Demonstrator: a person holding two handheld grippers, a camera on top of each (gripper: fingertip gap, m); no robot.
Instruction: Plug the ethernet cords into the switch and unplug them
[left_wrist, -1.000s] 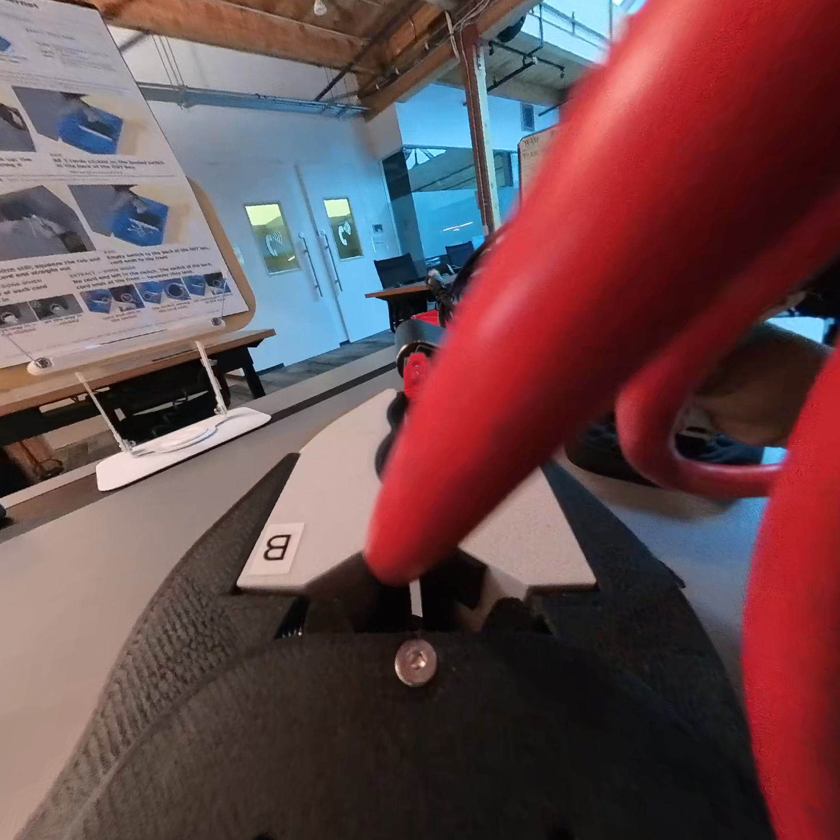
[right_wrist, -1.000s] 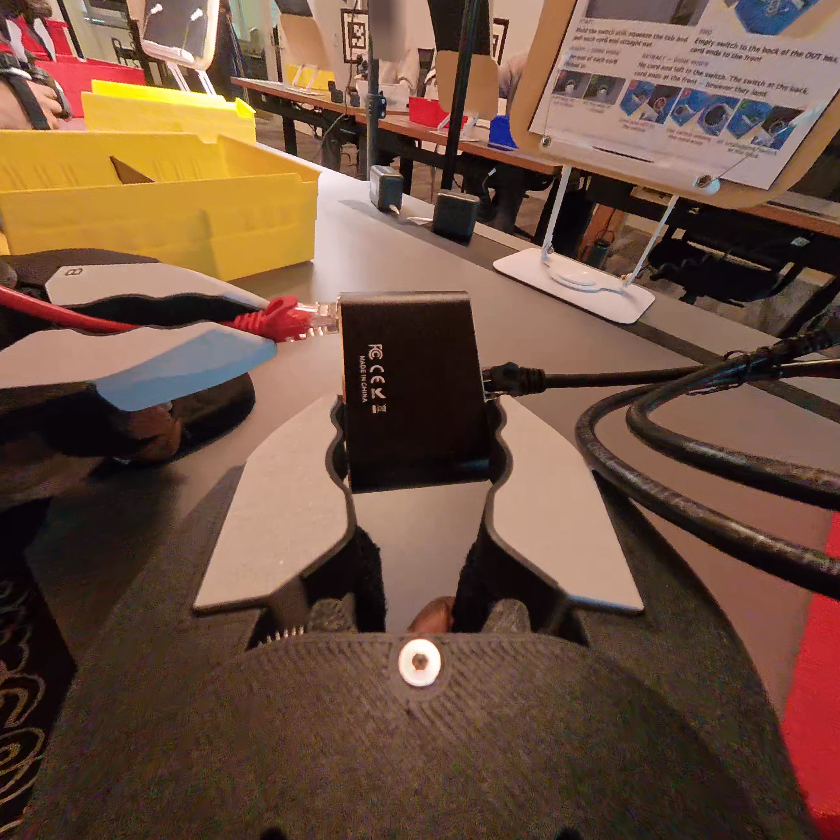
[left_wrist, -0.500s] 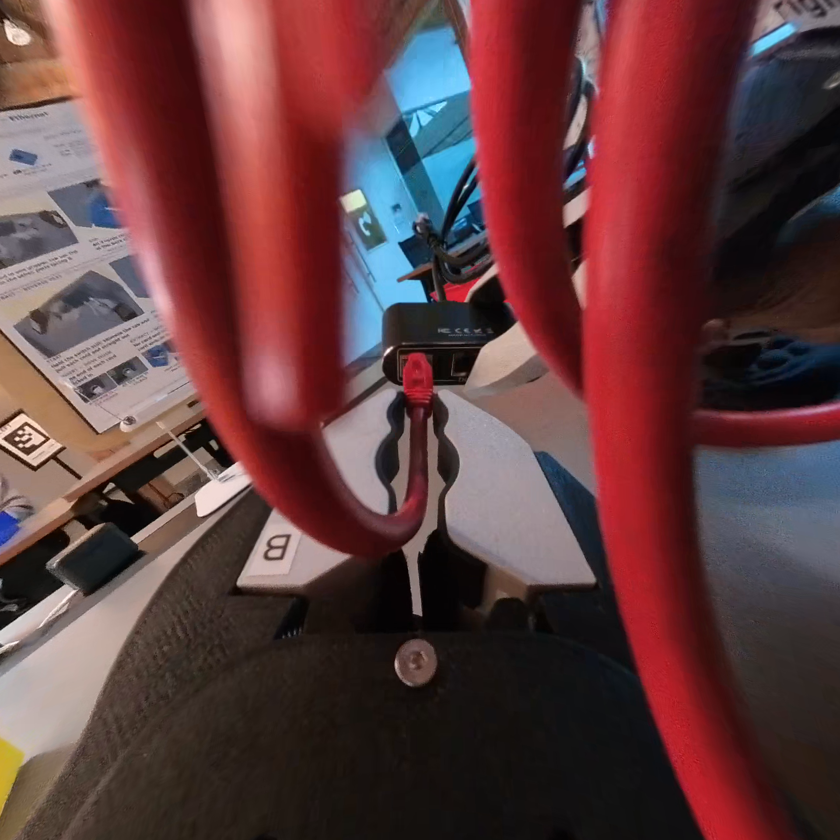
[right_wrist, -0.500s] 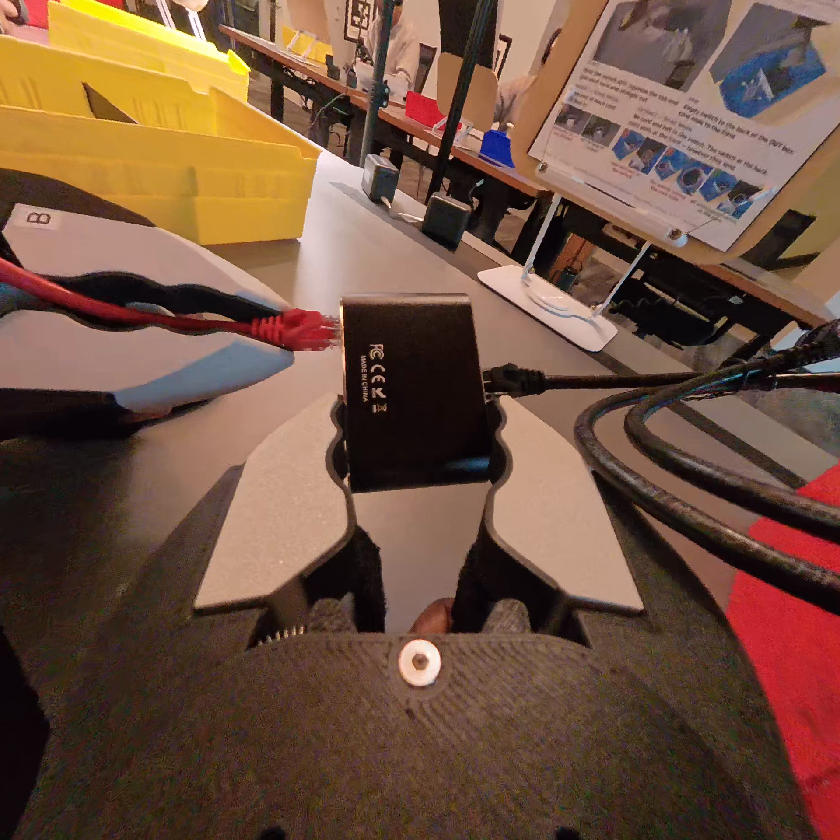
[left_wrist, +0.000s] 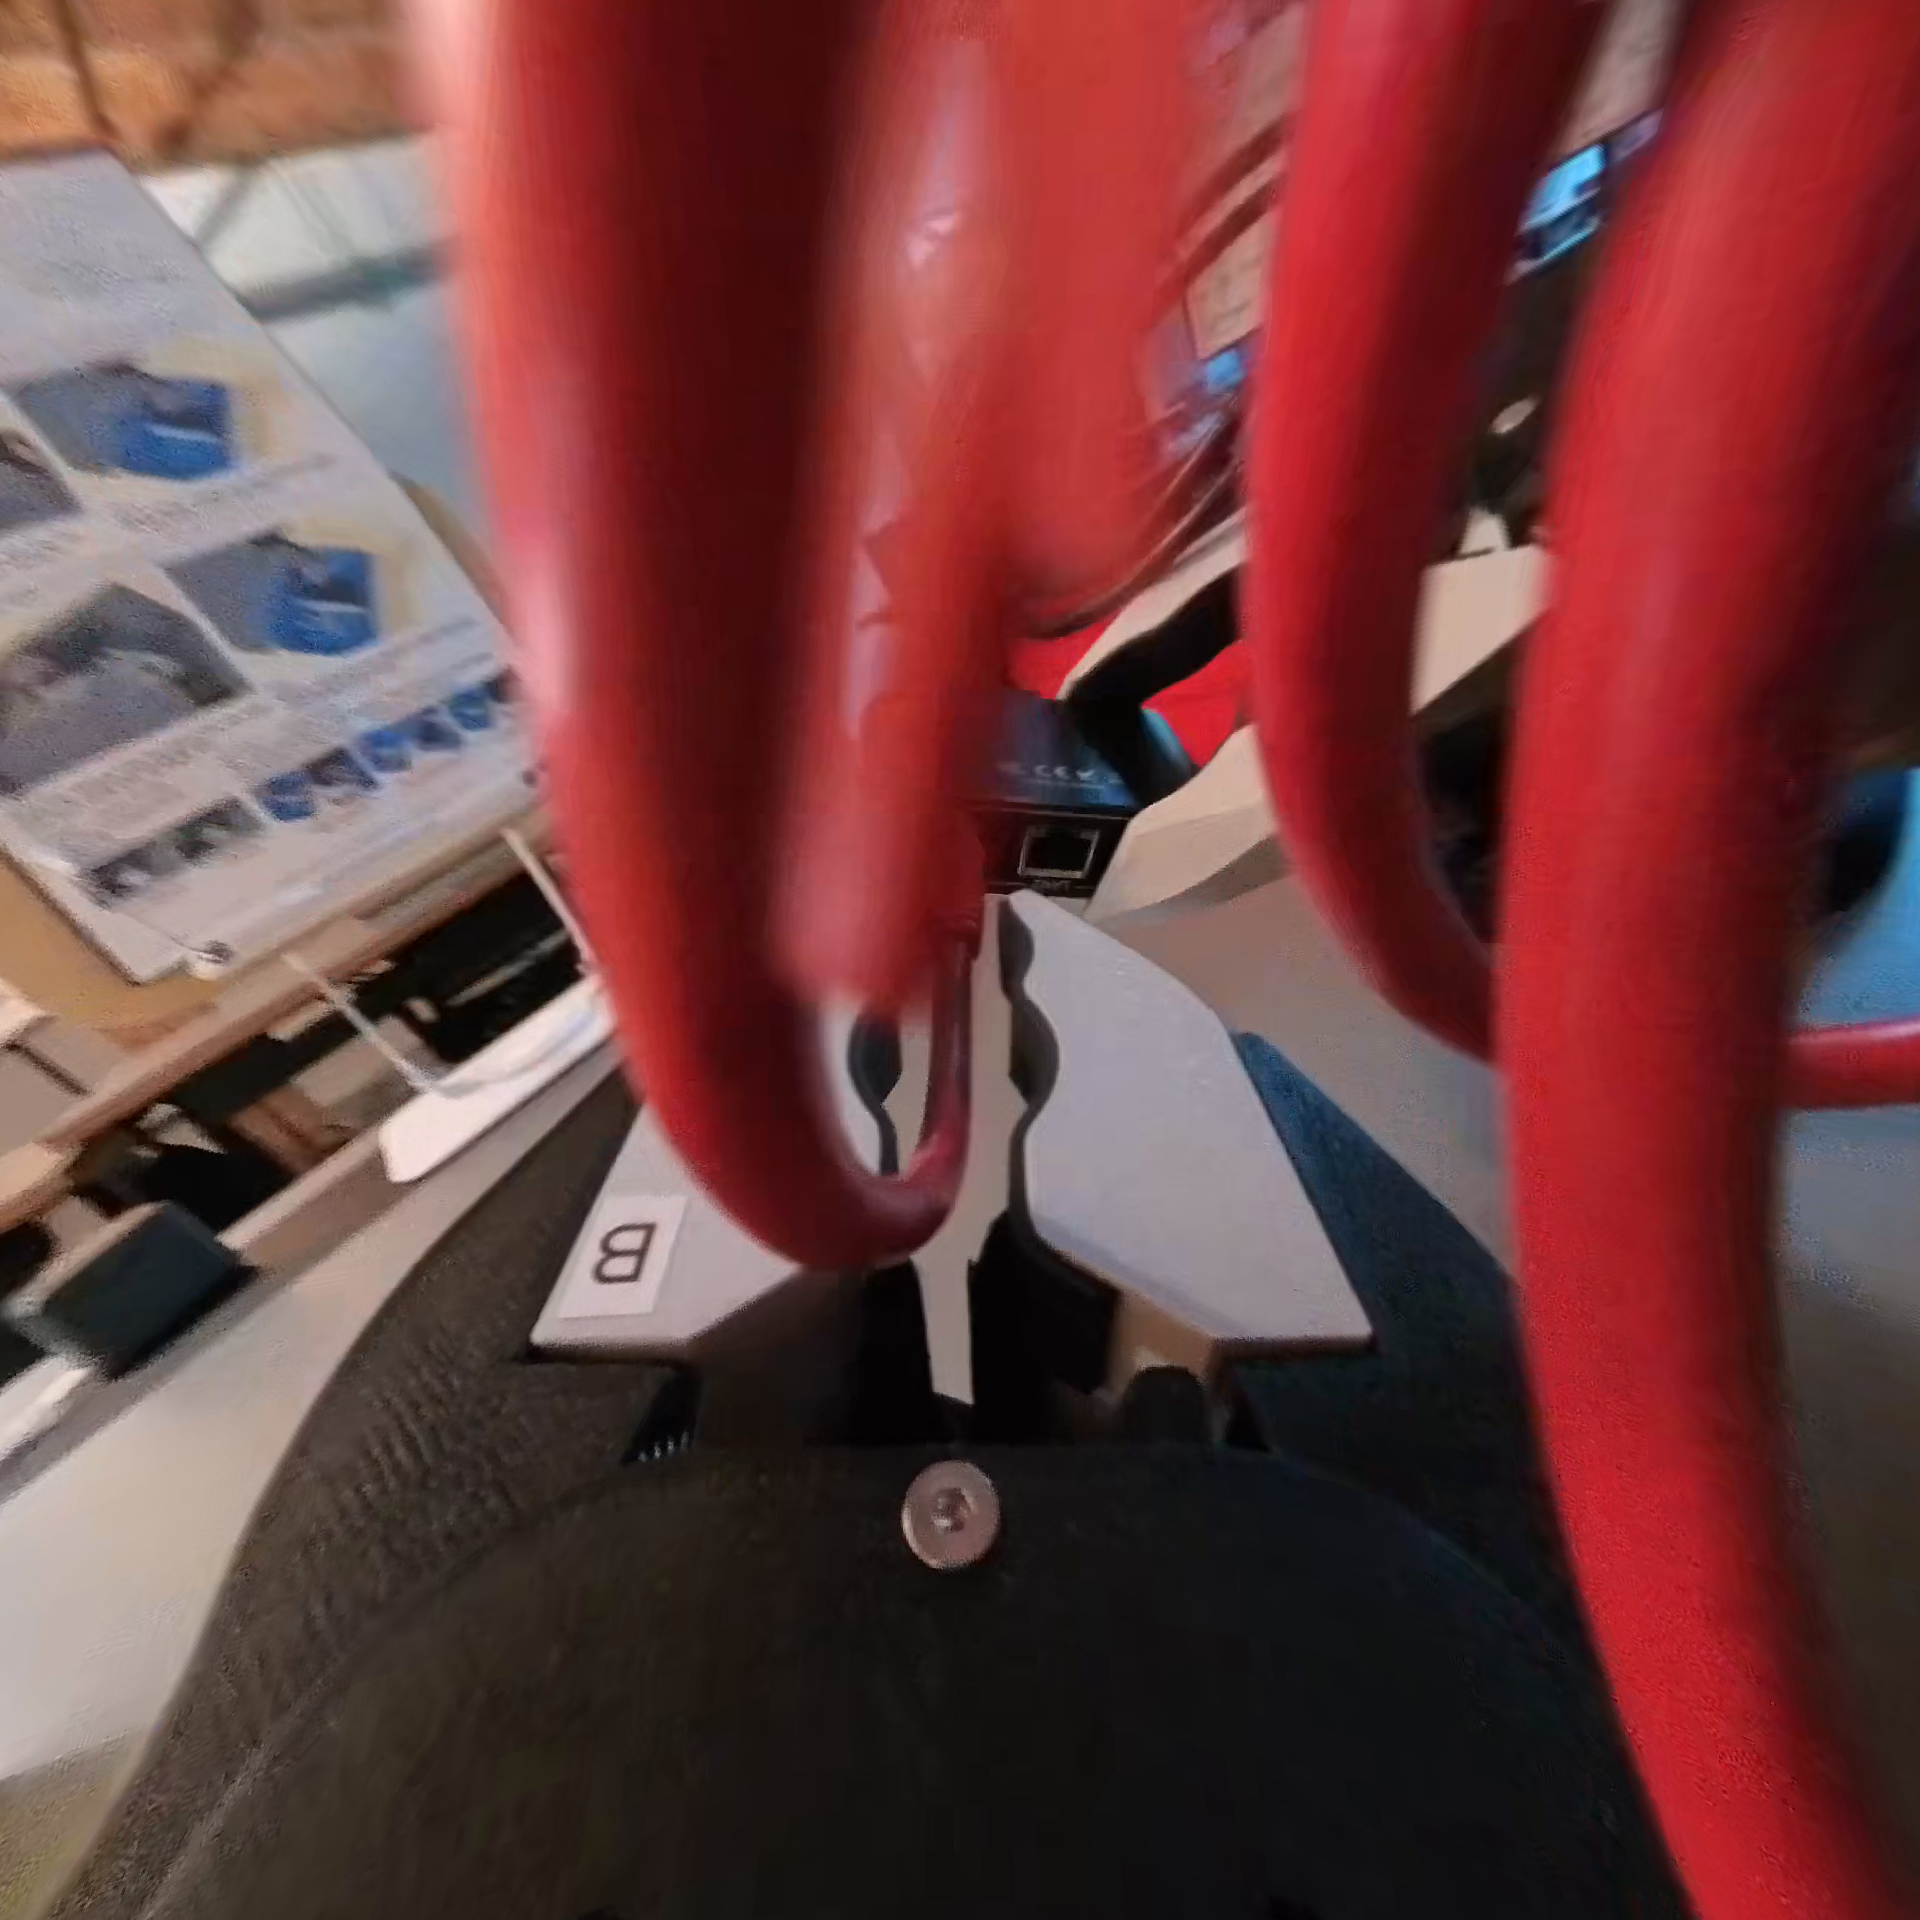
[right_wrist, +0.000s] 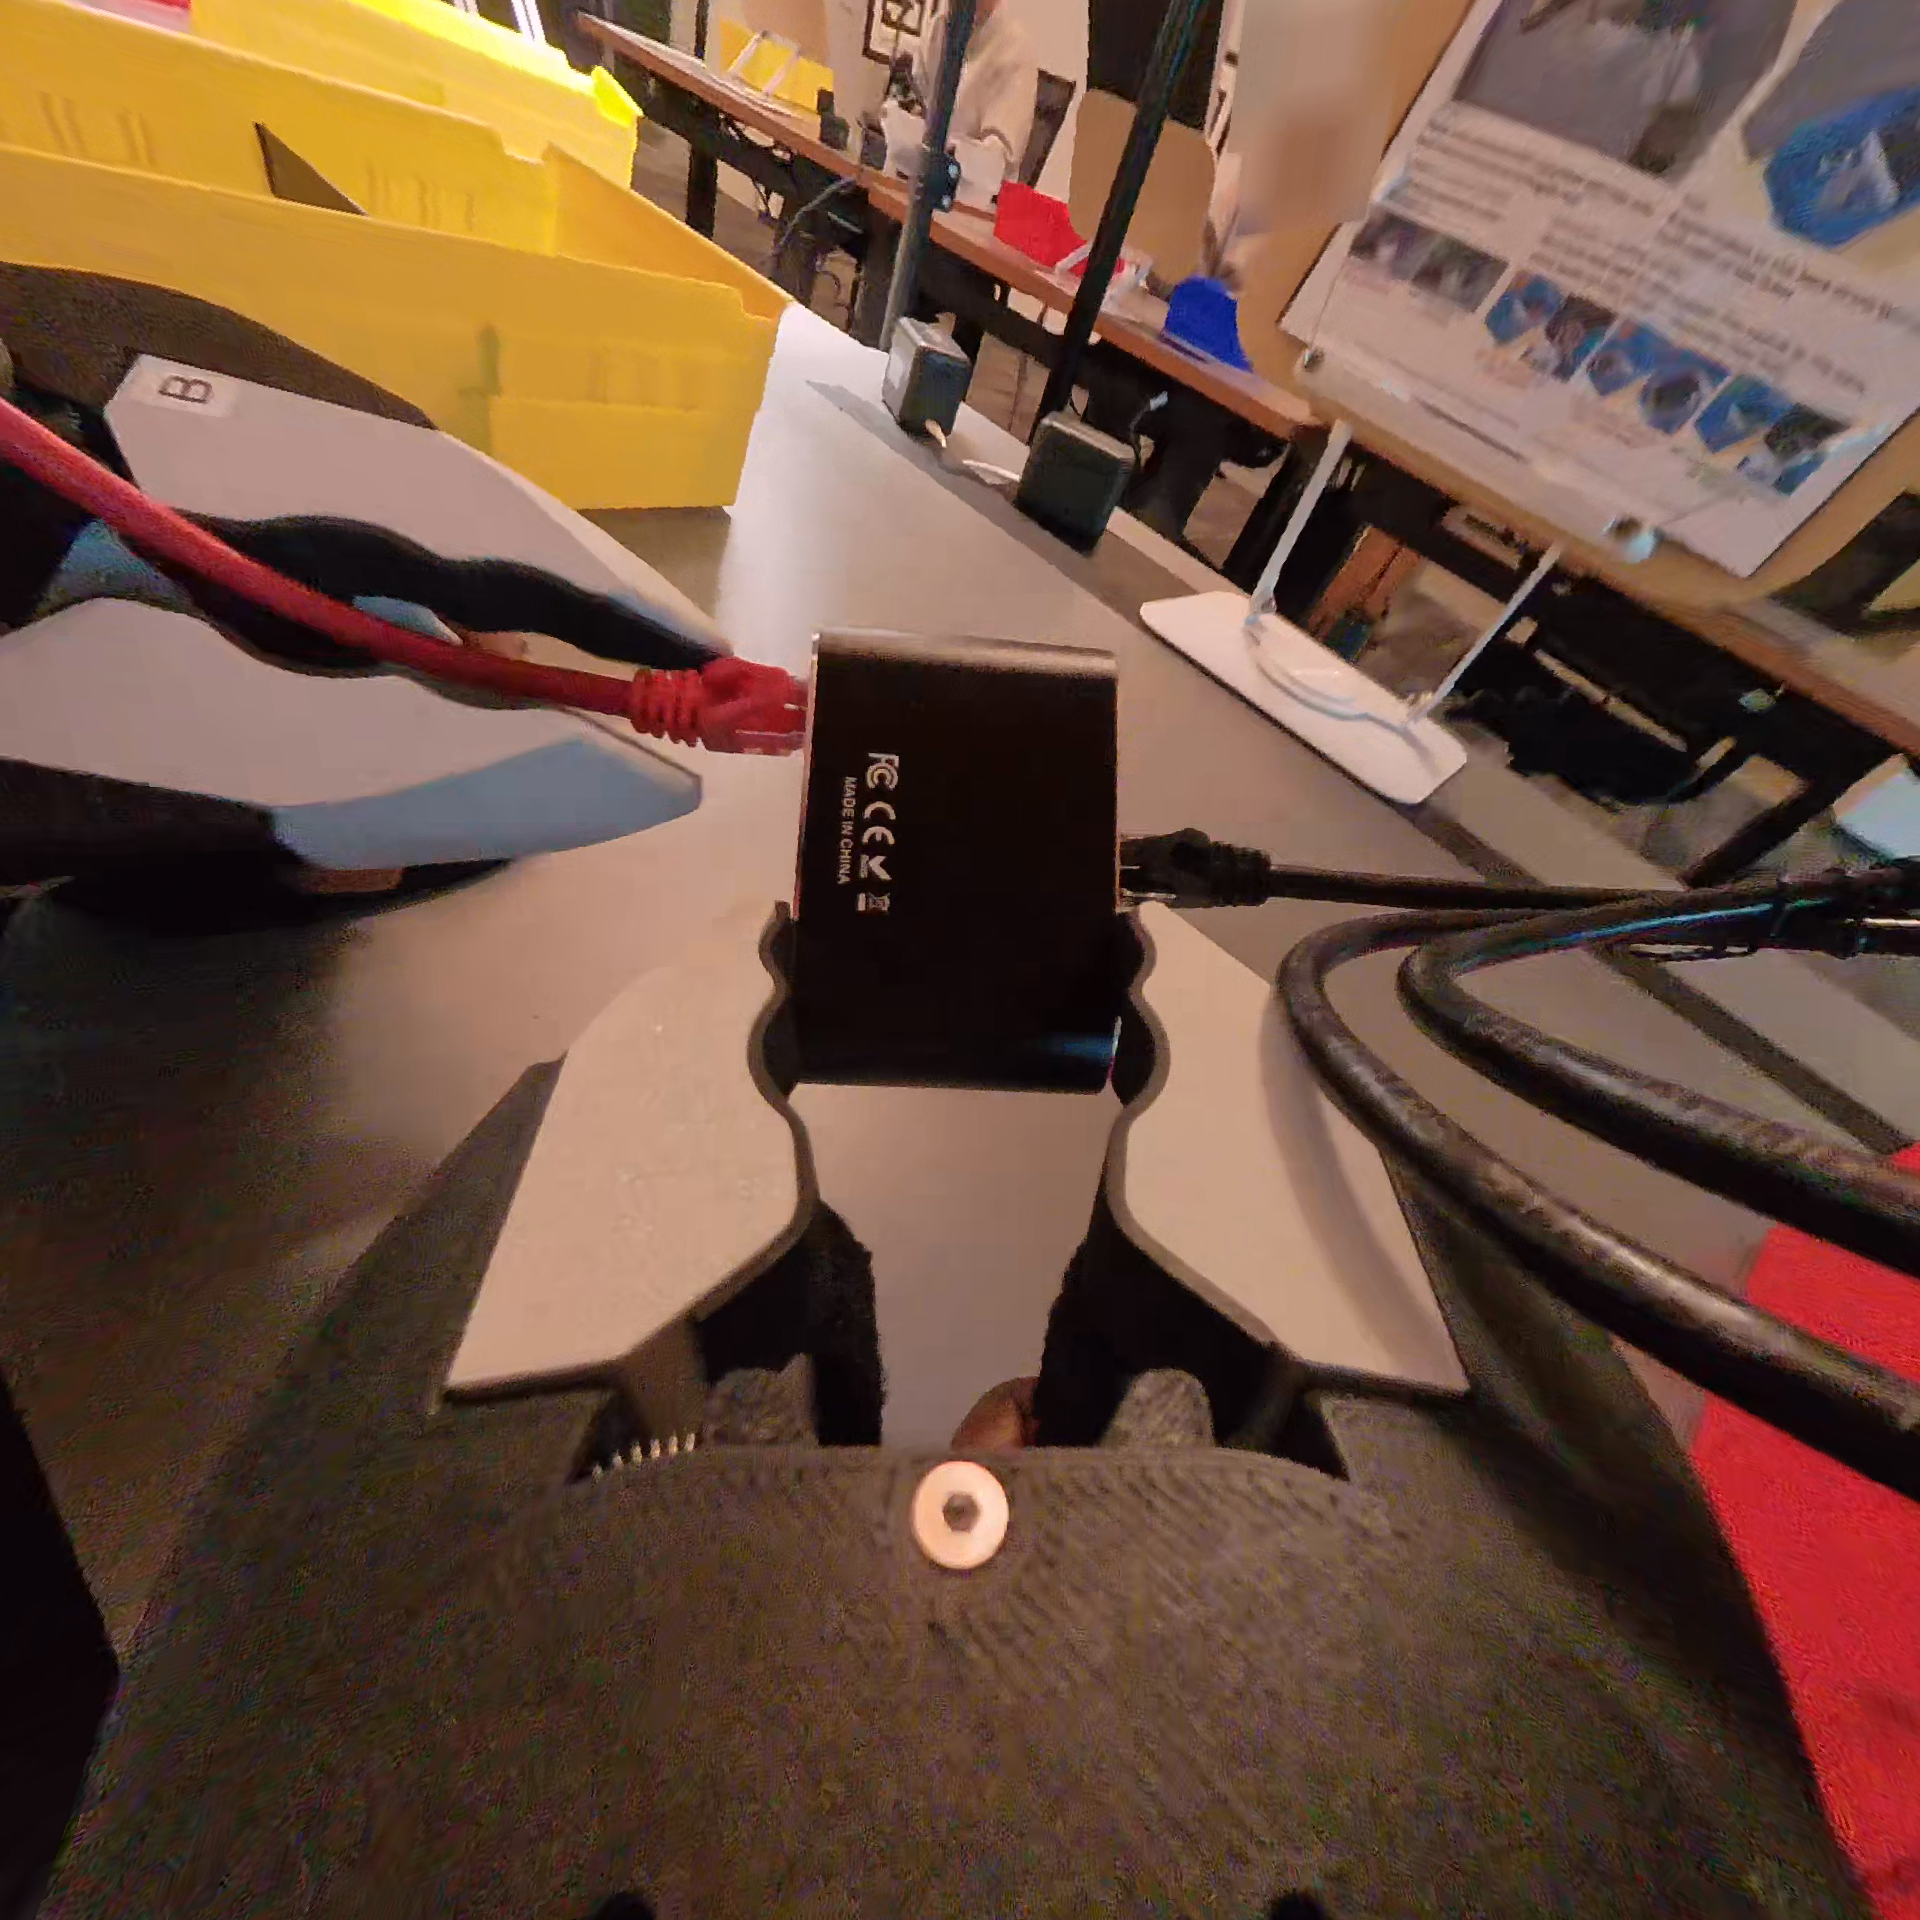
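Right gripper (right_wrist: 956, 997): clamped on black switch (right_wrist: 956, 831), held above the table (right_wrist: 914, 540). Left gripper (right_wrist: 707, 727): pinching red cord (right_wrist: 416, 649). Change: plug (right_wrist: 743, 707) now meets the switch's side, apparently seating. Black cord (right_wrist: 1351, 883) opposite, plugged.

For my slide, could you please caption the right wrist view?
Right gripper holds the switch while the red cord enters it.

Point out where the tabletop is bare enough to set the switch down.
Bare grey table lies past the switch, between the yellow bins and the white stand base, short of the two black adapters. Right is crowded with black cable loops; left, the left gripper and red cord.
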